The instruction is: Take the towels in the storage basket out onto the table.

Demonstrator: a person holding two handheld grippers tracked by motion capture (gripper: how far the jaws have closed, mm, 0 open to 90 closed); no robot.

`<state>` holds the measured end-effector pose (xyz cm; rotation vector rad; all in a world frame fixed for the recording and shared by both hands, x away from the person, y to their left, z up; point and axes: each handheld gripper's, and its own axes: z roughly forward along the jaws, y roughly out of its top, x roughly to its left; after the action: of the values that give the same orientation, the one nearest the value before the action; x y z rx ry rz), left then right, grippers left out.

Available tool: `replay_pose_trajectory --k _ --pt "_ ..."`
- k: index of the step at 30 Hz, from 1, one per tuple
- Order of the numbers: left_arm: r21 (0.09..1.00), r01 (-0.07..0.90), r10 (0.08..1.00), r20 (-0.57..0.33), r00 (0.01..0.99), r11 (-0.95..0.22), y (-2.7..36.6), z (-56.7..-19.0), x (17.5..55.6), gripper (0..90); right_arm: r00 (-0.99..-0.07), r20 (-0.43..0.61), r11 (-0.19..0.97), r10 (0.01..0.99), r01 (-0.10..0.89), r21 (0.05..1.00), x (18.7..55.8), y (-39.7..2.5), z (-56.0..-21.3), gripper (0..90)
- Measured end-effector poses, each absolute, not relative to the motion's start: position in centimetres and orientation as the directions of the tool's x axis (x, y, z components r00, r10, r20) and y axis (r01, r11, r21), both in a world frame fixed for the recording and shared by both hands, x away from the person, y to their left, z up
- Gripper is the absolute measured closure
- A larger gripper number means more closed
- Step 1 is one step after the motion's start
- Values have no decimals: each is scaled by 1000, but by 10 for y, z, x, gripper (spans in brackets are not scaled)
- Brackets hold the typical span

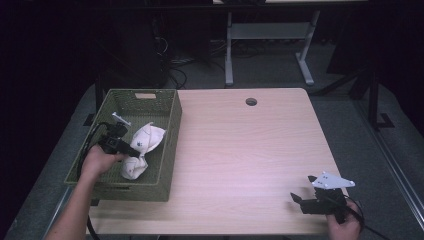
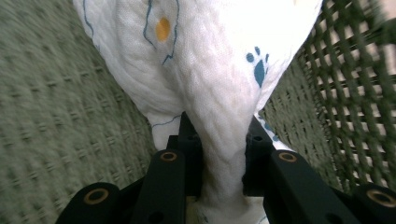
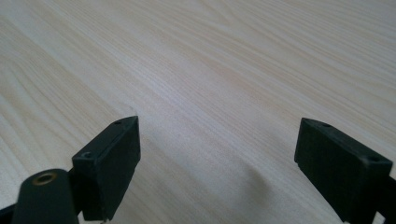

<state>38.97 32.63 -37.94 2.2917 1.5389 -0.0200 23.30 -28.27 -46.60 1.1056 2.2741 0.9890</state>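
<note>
Basket (image 1: 107, 186) single, one white cloth (image 2: 210, 70) pinched by left gripper (image 2: 223, 140), right gripper (image 3: 217, 163) agape.

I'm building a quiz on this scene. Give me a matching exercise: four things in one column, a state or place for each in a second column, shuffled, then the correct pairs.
Things:
1. left gripper
2. right gripper
3. white cloth
4. green basket

States or places:
A. lies inside the basket, pinched at a bunched part
B. open, nothing between its fingers, over bare table
C. stands at the table's left edge
D. shut on the cloth

Pairs: 1-D, 2-B, 3-A, 4-C
</note>
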Motion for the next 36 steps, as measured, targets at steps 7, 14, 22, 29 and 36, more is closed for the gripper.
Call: replay_pose_trajectory --k 7,14,22,29,36 --pt "378 882 859 -312 406 -279 338 -362 380 742 -586 -63 422 808 500 756 232 -283 -465 140" --pt "444 869 827 -389 406 -218 353 -350 370 740 -584 -74 424 809 491 761 230 -282 -462 140" --pt "477 860 809 -426 406 -180 361 -346 368 736 -583 -74 423 809 490 762 231 -283 -462 140" --pt "499 854 792 -458 403 -145 361 -343 369 736 -589 -72 427 805 491 759 231 -282 -462 140" --pt "521 845 768 -492 409 -116 361 -335 369 735 -587 -72 426 807 492 759 231 -282 -462 140"
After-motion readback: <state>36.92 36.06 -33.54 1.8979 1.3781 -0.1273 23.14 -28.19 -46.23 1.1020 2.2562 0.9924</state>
